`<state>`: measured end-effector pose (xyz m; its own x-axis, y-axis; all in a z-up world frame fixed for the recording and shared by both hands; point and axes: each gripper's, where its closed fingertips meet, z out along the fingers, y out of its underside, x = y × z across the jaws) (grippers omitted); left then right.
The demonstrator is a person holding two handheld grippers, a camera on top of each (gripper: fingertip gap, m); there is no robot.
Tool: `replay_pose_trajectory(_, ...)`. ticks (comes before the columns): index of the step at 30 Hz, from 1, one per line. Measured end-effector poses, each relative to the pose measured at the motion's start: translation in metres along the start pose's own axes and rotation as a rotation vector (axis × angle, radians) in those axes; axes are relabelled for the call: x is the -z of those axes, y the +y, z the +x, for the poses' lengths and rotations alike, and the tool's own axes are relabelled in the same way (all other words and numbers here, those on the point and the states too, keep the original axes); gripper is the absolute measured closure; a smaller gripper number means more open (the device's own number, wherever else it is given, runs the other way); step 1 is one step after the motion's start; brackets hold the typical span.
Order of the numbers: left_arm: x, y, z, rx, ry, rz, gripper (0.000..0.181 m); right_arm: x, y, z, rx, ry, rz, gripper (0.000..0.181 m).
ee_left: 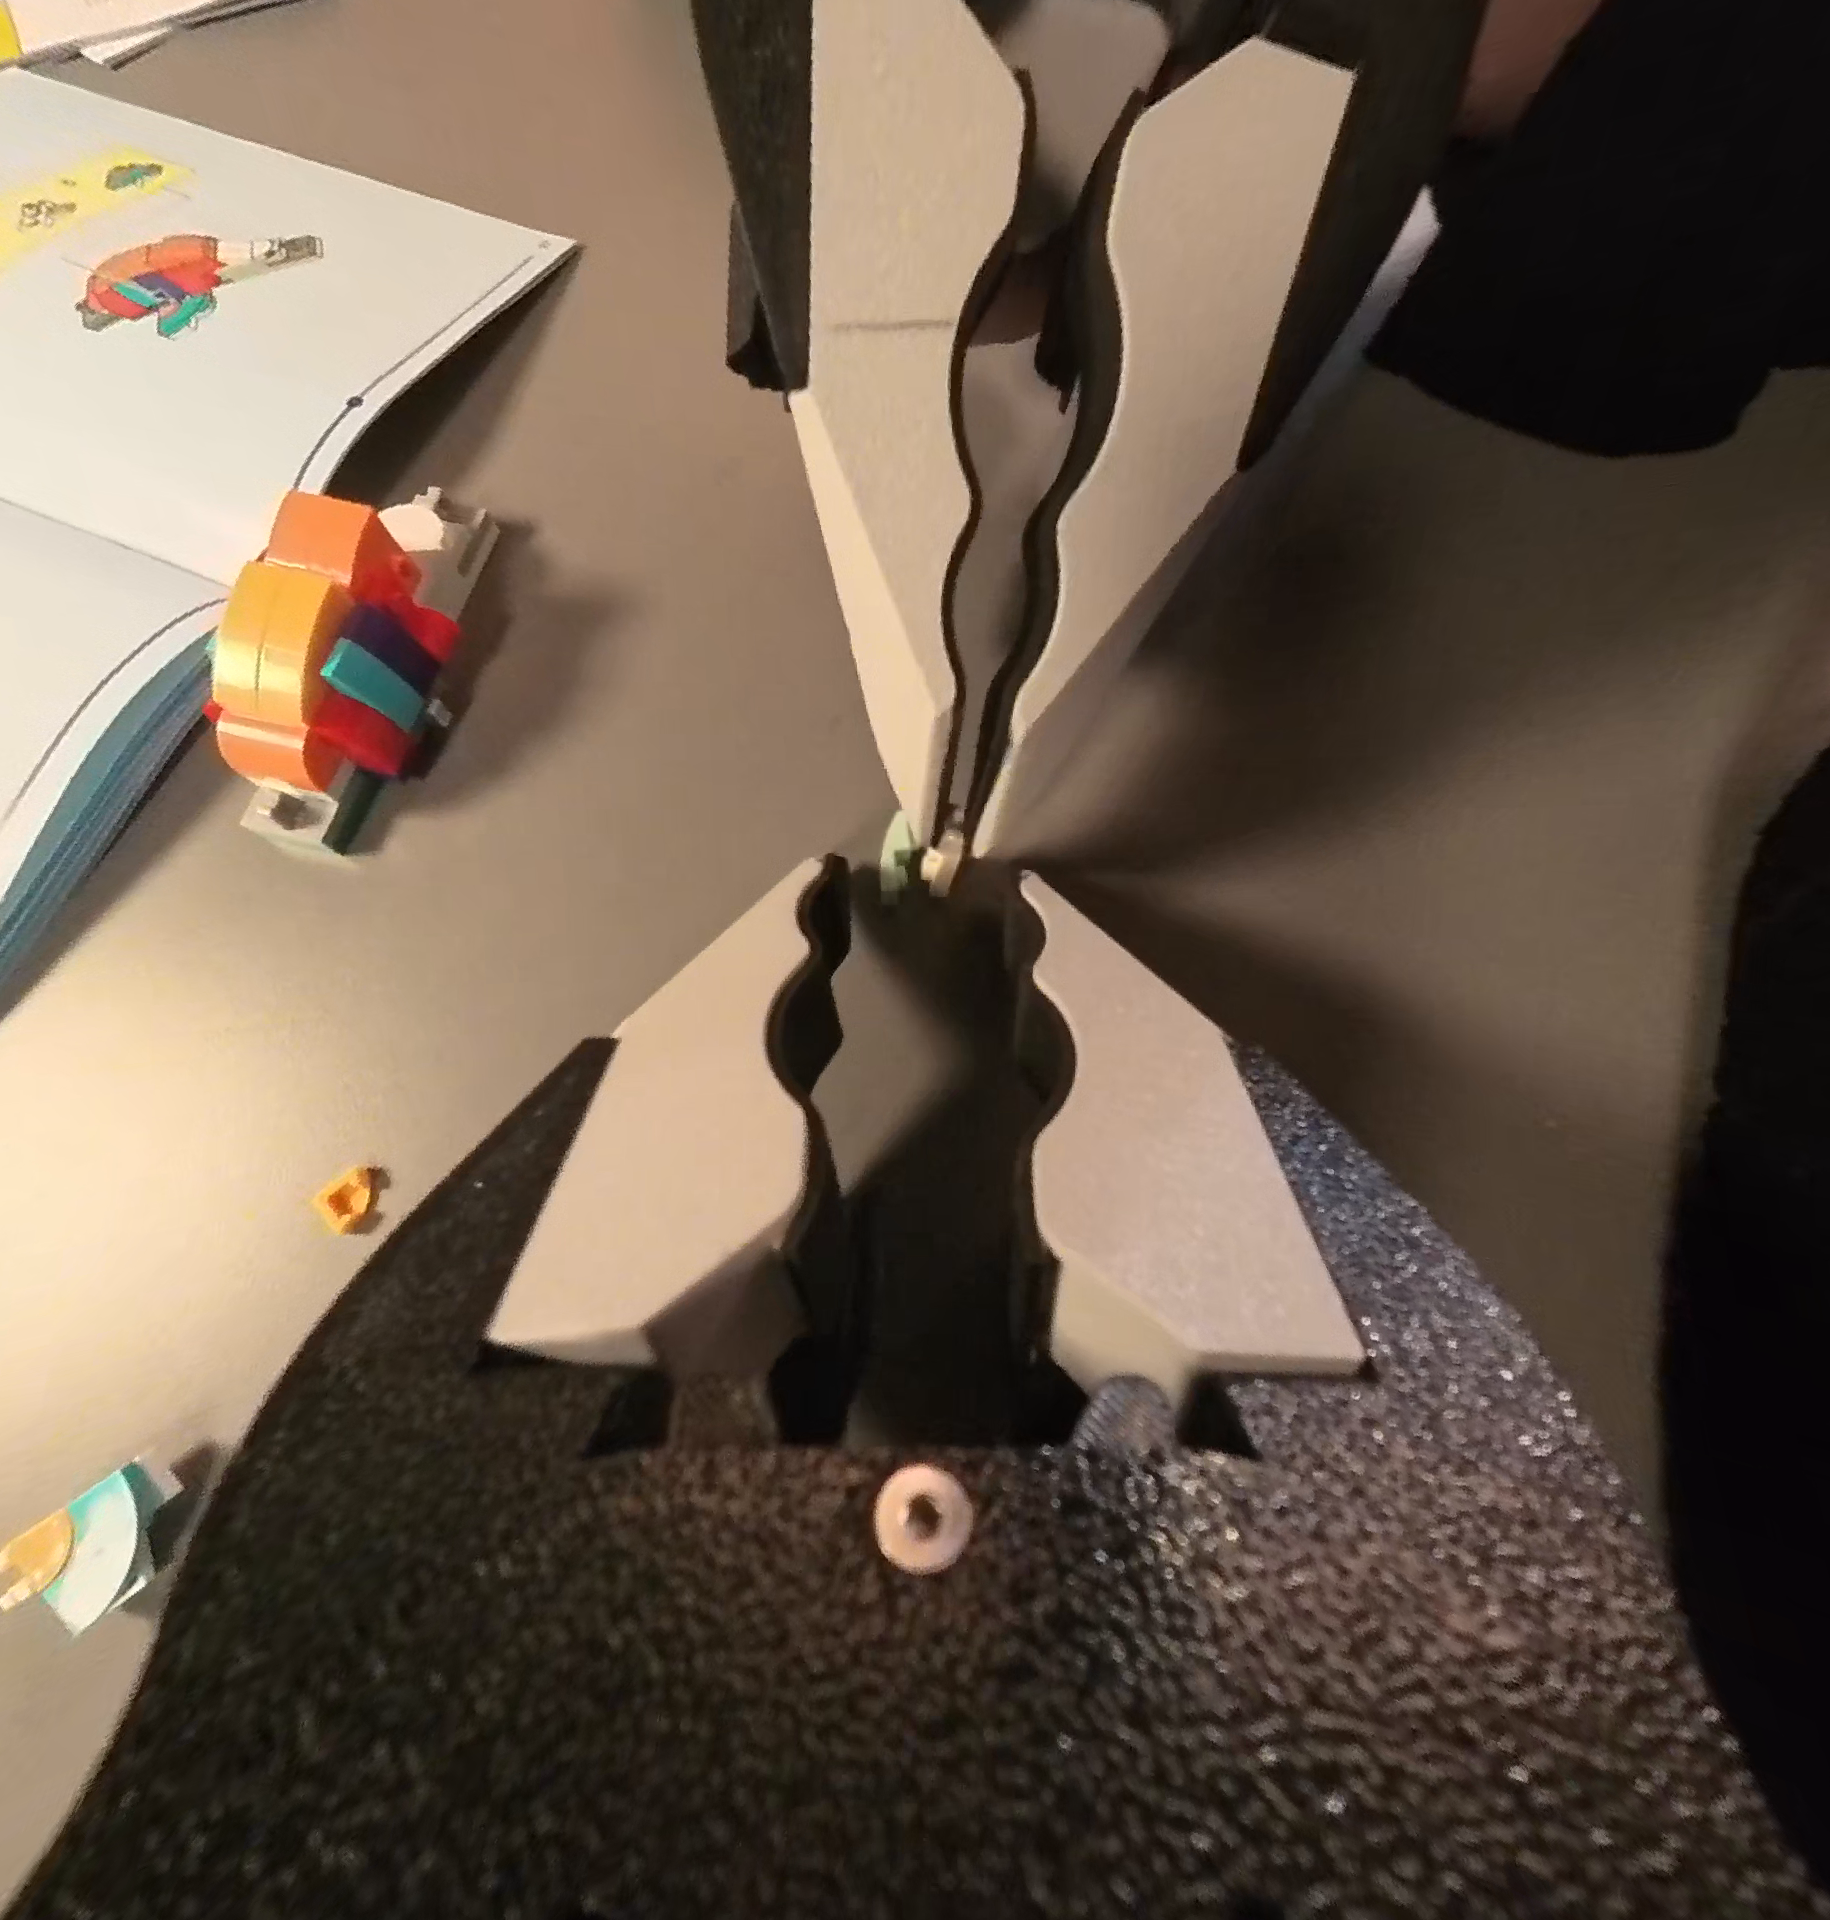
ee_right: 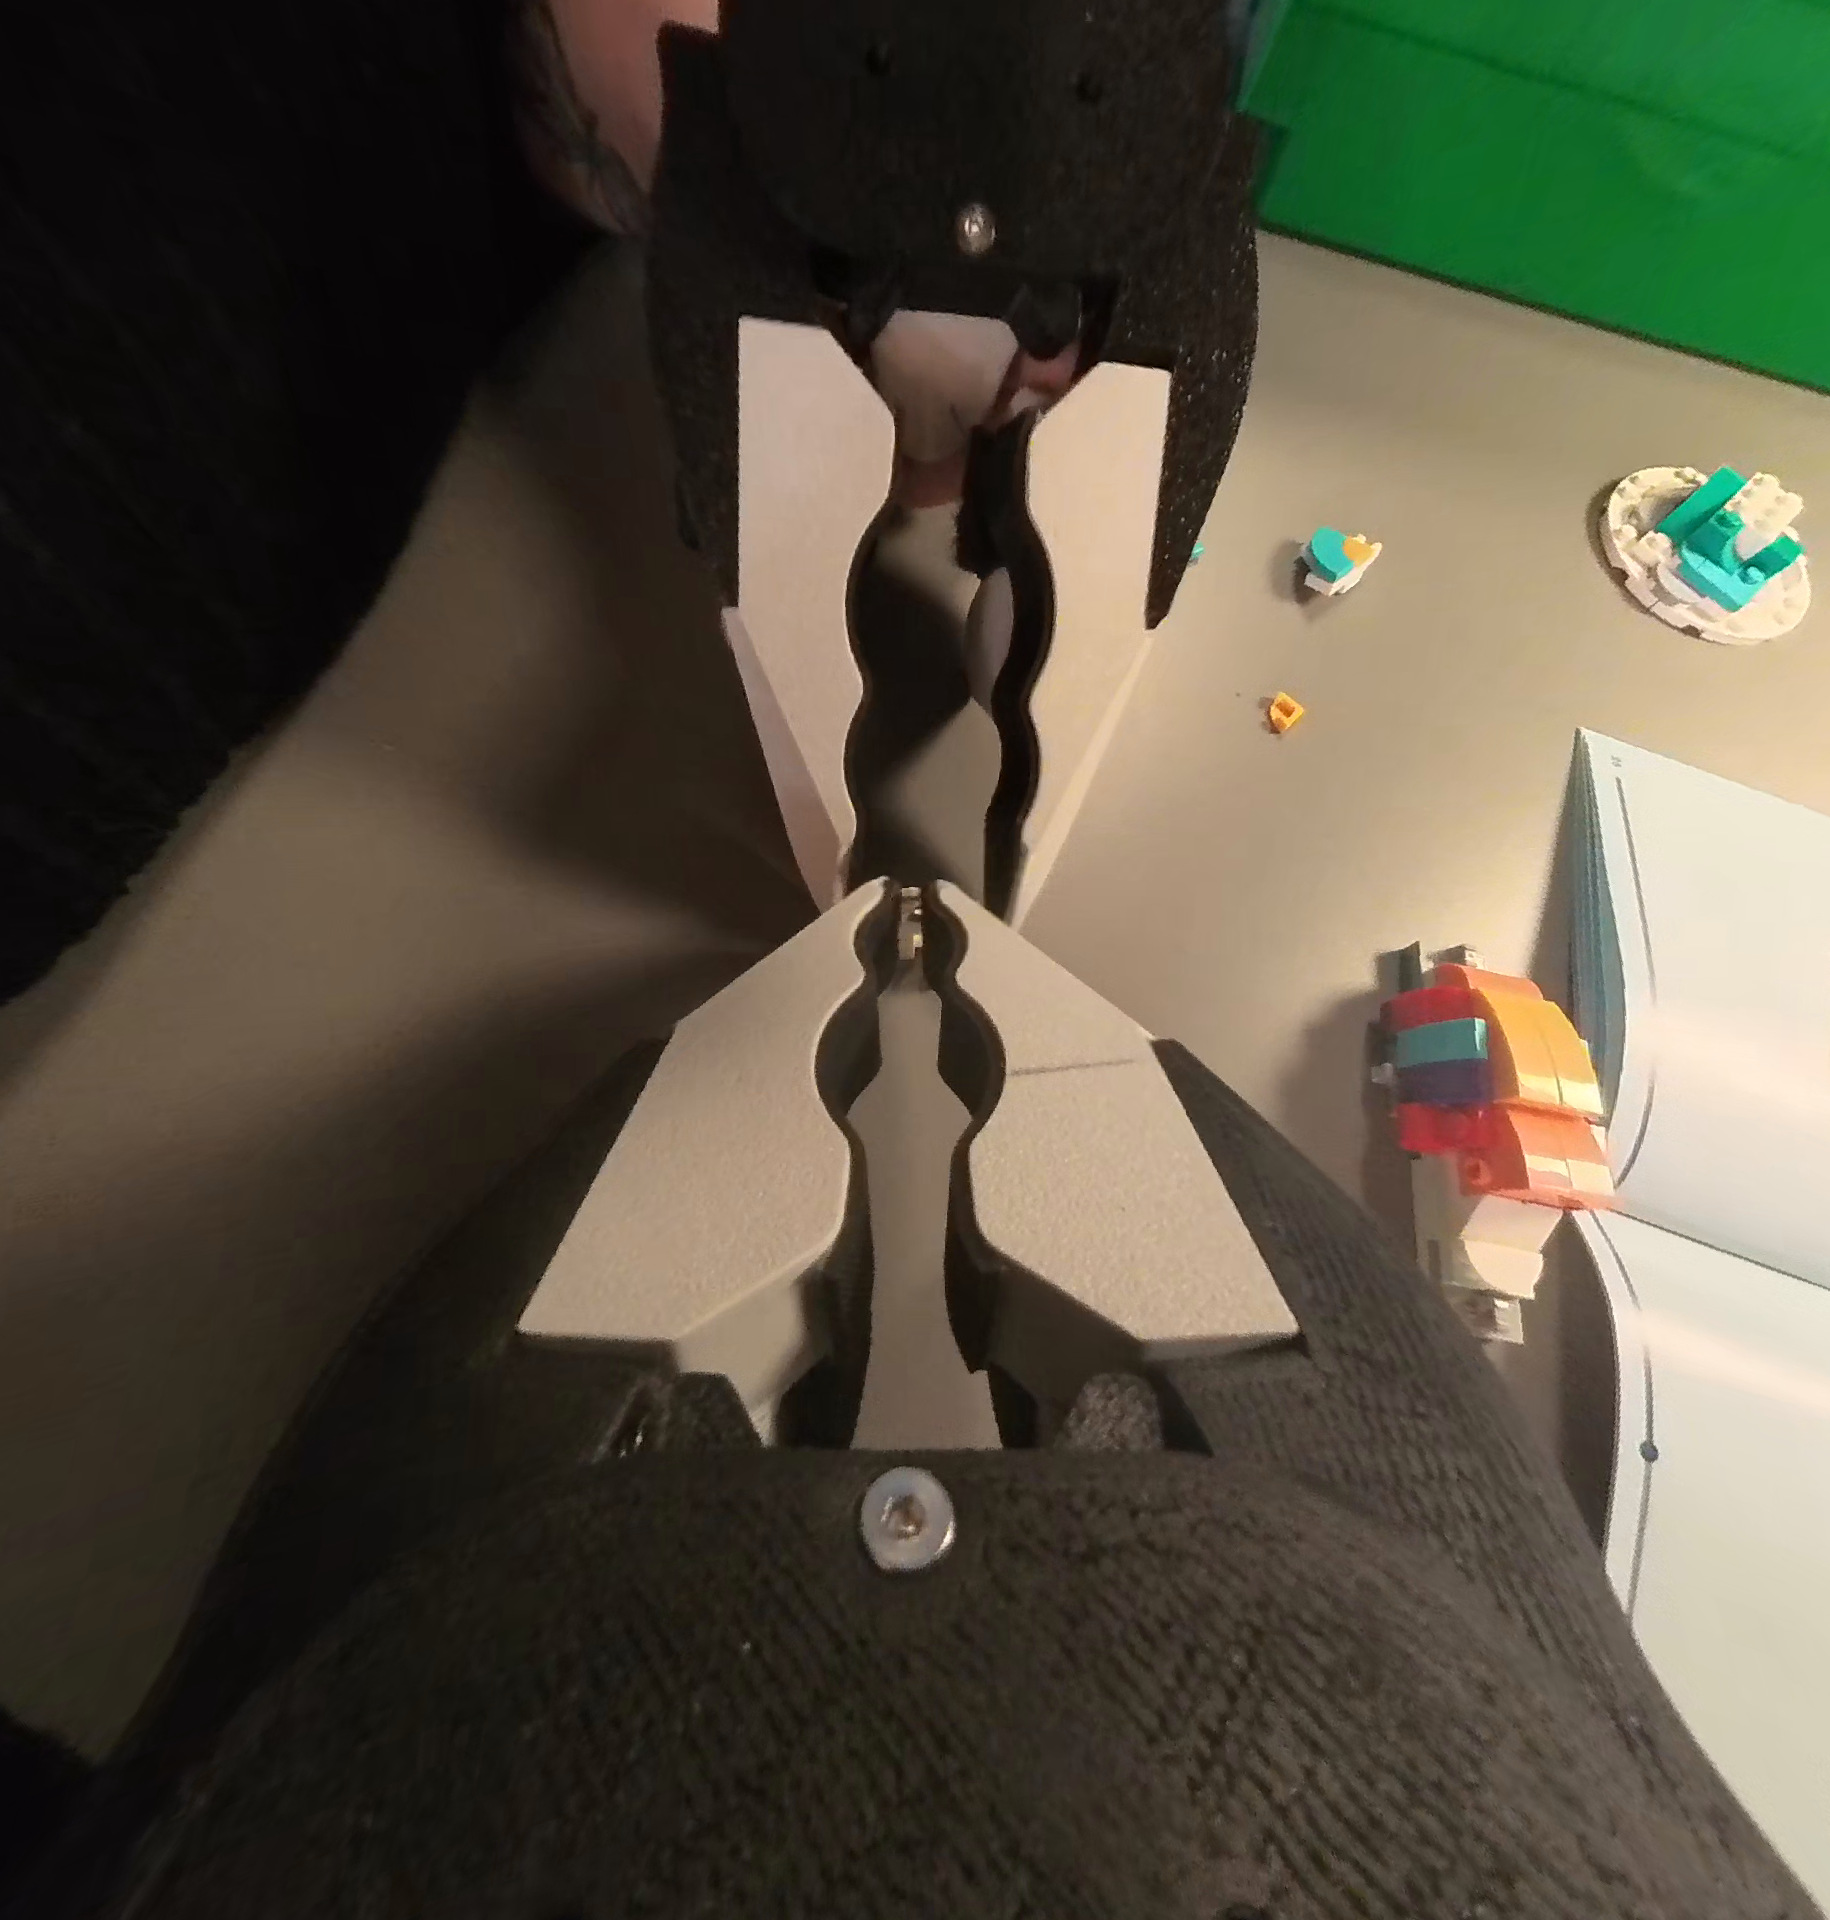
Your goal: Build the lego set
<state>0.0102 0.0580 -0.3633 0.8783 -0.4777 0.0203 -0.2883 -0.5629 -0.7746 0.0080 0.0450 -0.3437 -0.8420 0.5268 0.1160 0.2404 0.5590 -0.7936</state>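
My right gripper (ee_right: pixel 906 916) is shut on a small white piece (ee_left: pixel 939 837) with a mint green piece (ee_left: pixel 896 847) beside it. In the left wrist view the right gripper (ee_left: pixel 955 816) comes down from above. My left gripper (ee_left: pixel 926 878) faces it tip to tip; its jaws stand apart on either side of the two pieces, and I see no contact. In the right wrist view the left gripper (ee_right: pixel 926 888) hangs from the top. A colourful lego build (ee_left: pixel 339 665) of orange, yellow, red and teal bricks lies on the grey table, also seen in the right wrist view (ee_right: pixel 1482 1091).
An open instruction booklet (ee_left: pixel 163 343) lies beside the build. A small orange piece (ee_left: pixel 348 1200) and a teal and yellow sub-build (ee_left: pixel 80 1548) lie loose. A round white base with teal bricks (ee_right: pixel 1700 556) sits farther off. A green backdrop (ee_right: pixel 1565 156) borders the table. A dark sleeve (ee_right: pixel 163 416) is close. Left and right tips are no more than a few centimetres apart.
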Motion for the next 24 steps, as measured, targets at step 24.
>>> replay_pose_trajectory(24,-0.0023,-0.0013,0.0012,-0.020,0.053,-0.005,0.167,-0.0006,-0.0007,0.0011,0.034,-0.022,0.037,0.179)
